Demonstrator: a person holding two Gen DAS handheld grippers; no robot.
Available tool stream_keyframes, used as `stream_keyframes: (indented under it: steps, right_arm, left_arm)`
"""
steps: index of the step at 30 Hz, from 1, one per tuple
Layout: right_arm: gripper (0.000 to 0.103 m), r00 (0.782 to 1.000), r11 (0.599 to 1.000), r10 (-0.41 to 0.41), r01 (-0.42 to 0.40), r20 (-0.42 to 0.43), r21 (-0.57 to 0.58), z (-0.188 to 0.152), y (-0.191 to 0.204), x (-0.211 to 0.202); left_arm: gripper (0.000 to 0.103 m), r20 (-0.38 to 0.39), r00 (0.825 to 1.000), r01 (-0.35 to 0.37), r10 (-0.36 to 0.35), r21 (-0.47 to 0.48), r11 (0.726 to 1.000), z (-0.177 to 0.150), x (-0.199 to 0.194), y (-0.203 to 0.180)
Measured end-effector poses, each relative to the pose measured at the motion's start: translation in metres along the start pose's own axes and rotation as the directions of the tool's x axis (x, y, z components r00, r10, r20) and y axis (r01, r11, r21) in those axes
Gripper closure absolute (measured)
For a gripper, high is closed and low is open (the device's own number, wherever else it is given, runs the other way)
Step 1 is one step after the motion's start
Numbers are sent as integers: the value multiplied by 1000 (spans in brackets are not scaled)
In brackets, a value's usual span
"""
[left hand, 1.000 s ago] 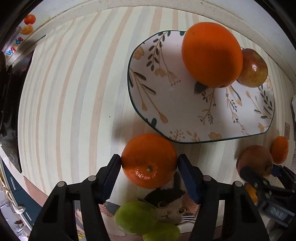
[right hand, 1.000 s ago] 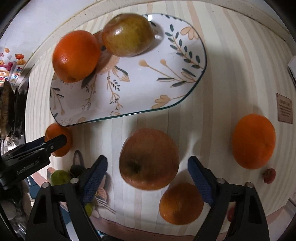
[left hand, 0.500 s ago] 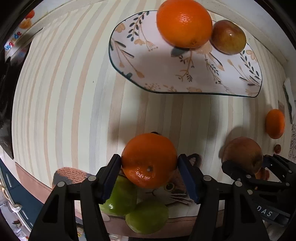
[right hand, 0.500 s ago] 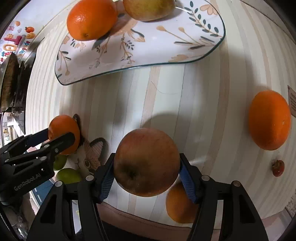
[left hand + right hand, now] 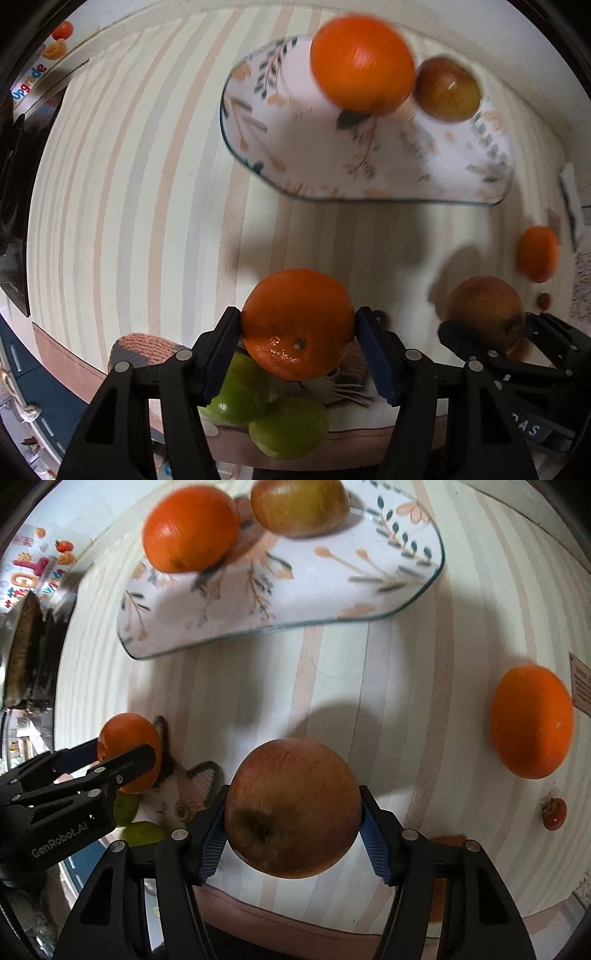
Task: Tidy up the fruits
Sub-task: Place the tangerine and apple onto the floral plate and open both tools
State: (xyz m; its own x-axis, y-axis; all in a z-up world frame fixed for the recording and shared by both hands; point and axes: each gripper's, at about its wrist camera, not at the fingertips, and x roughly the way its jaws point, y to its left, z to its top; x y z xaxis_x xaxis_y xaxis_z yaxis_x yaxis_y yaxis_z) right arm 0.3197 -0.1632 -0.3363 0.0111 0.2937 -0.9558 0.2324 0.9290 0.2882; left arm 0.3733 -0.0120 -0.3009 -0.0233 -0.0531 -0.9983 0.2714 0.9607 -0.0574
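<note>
My left gripper (image 5: 297,321) is shut on a small orange (image 5: 295,332), held above the striped tablecloth (image 5: 147,184). My right gripper (image 5: 294,797) is shut on a reddish-brown apple (image 5: 293,812), its blue pads pressing on both sides. Each gripper shows in the other's view: the left gripper (image 5: 125,749) with its orange at the left, the right gripper (image 5: 487,325) with its apple at the right. Farther back, a floral plate (image 5: 314,590) carries a big orange (image 5: 190,528) and a second apple (image 5: 299,506).
A loose orange (image 5: 532,722) and a small red fruit (image 5: 554,808) lie on the cloth to the right. Another orange (image 5: 443,849) is half hidden behind the right finger. Two green fruits (image 5: 288,426) rest on a cat-print mat (image 5: 184,794) near the table's front edge.
The right gripper's jaws, open around the apple a second ago, have closed on it and raised it. The left gripper has moved a little with its orange, bringing the green fruits more into view.
</note>
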Motion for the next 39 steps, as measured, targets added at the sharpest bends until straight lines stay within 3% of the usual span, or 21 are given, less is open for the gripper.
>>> stream_keyframes:
  steps: [6, 11, 18, 24, 33, 35, 39]
  right_arm:
    - [36, 995, 998, 56, -57, 88, 6, 21, 2, -49]
    - [36, 991, 999, 36, -39, 129, 19, 62, 1, -69]
    - [36, 994, 999, 7, -10, 108, 32, 107, 17, -44]
    - [36, 997, 999, -33, 32, 69, 12, 121, 24, -18]
    - [35, 999, 999, -40, 39, 33, 21, 129, 22, 3]
    - [34, 999, 999, -41, 41, 28, 23, 131, 20, 2]
    - [19, 999, 999, -41, 41, 31, 4, 128, 14, -12]
  left_arm:
    - [42, 107, 992, 69, -67, -9, 998, 25, -58, 2]
    - [42, 165, 986, 2, 4, -34, 999, 62, -74, 17]
    - [42, 81, 994, -66, 69, -46, 997, 112, -37, 33]
    - [41, 6, 998, -59, 60, -45, 997, 120, -8, 35]
    - [40, -5, 997, -80, 80, -32, 996, 120, -4, 31]
    - [40, -6, 997, -79, 79, -32, 996, 121, -1, 27]
    - [38, 9, 999, -52, 52, -48, 997, 120, -6, 30]
